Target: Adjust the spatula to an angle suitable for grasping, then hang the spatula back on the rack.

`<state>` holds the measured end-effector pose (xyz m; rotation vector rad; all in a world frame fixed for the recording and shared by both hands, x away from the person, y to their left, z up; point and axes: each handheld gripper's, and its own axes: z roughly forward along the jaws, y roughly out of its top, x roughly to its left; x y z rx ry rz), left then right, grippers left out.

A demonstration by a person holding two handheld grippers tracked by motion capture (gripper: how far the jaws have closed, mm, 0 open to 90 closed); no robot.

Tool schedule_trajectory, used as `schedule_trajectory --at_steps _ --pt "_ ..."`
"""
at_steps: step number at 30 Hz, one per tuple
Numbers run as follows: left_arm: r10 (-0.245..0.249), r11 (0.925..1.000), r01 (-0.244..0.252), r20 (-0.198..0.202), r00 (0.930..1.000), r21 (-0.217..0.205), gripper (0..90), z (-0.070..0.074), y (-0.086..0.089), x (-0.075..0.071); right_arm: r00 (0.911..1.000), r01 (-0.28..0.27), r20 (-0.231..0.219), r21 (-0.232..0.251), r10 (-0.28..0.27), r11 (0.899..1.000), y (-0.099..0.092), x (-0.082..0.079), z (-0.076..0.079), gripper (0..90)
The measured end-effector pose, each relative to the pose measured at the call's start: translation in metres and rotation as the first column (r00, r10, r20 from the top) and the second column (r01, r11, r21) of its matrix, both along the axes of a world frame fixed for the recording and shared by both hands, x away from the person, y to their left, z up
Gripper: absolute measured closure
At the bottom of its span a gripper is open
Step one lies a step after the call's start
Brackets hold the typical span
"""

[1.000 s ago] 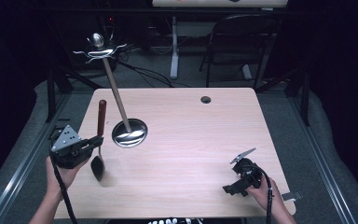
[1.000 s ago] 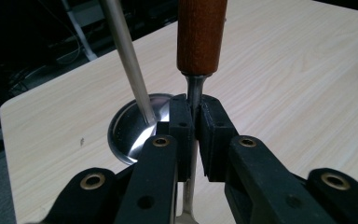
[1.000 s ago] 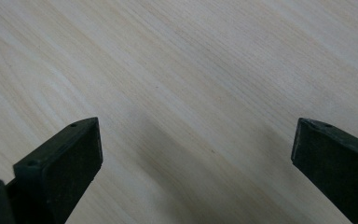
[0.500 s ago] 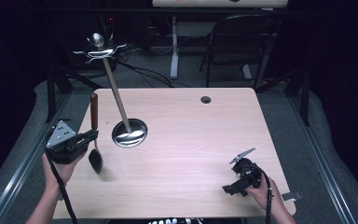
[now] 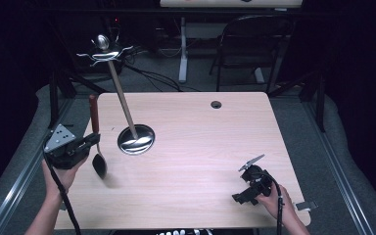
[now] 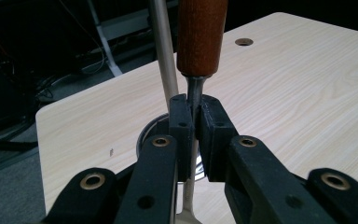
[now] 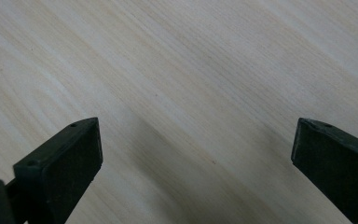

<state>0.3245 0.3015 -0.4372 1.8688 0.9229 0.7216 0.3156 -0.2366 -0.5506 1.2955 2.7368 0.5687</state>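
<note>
A spoon [image 5: 98, 147] with a reddish wooden handle [image 6: 200, 37], a thin metal shaft and a dark bowl hangs nearly upright over the table's left side. My left gripper [image 5: 92, 142] is shut on its metal shaft just below the handle; in the left gripper view both pads [image 6: 182, 126] press the shaft. Just to the right stands a utensil stand [image 5: 136, 139], a round metal base with a slanted pole [image 6: 163, 56] and hooks on top. My right gripper [image 5: 247, 188] rests near the table's front right, its jaws [image 7: 193, 154] wide open over bare wood.
The light wooden table [image 5: 200, 142] has a small round cable hole [image 5: 216, 104] near its far edge. A dark chair [image 5: 254, 44] and cables stand on the floor beyond the table. The table's left edge lies close beside the left hand.
The left gripper has carried the spoon a little to the left and away from the stand's base. The right gripper has not moved.
</note>
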Motion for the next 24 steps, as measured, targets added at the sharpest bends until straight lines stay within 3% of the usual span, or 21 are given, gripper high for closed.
schedule_trajectory --at_steps 1,2,4,12,14,24 --pt "0.001 1.0000 -0.001 0.000 1.0000 -0.001 84.8 0.000 0.000 0.000 1.0000 -0.002 0.002 -0.007 0.002 1.000 0.000 0.000 0.000 1.6" --pt "0.001 1.0000 -0.001 0.000 1.0000 -0.001 84.8 0.000 0.000 0.000 0.9998 0.016 0.007 0.022 -0.017 1.000 0.001 -0.002 -0.001 1.5" --pt "0.000 1.0000 0.000 -0.002 1.0000 -0.001 84.8 0.001 0.001 -0.001 0.9999 0.006 0.011 -0.002 -0.006 1.000 0.000 -0.002 0.001 1.6" --pt "0.005 0.9999 -0.005 0.012 0.9999 -0.010 84.8 0.008 0.002 -0.006 1.0000 0.002 0.010 0.017 -0.002 1.000 -0.002 0.000 0.001 1.6" --pt "0.011 0.9998 -0.011 0.017 0.9998 -0.017 84.8 0.008 0.003 -0.005 1.0000 -0.001 0.007 0.000 0.001 1.000 -0.002 0.000 0.001 1.6" --pt "0.029 0.9987 -0.029 0.021 0.9993 -0.042 84.8 0.011 0.011 -0.002 1.0000 0.001 0.001 0.005 -0.001 1.000 -0.002 -0.001 0.000 1.6"
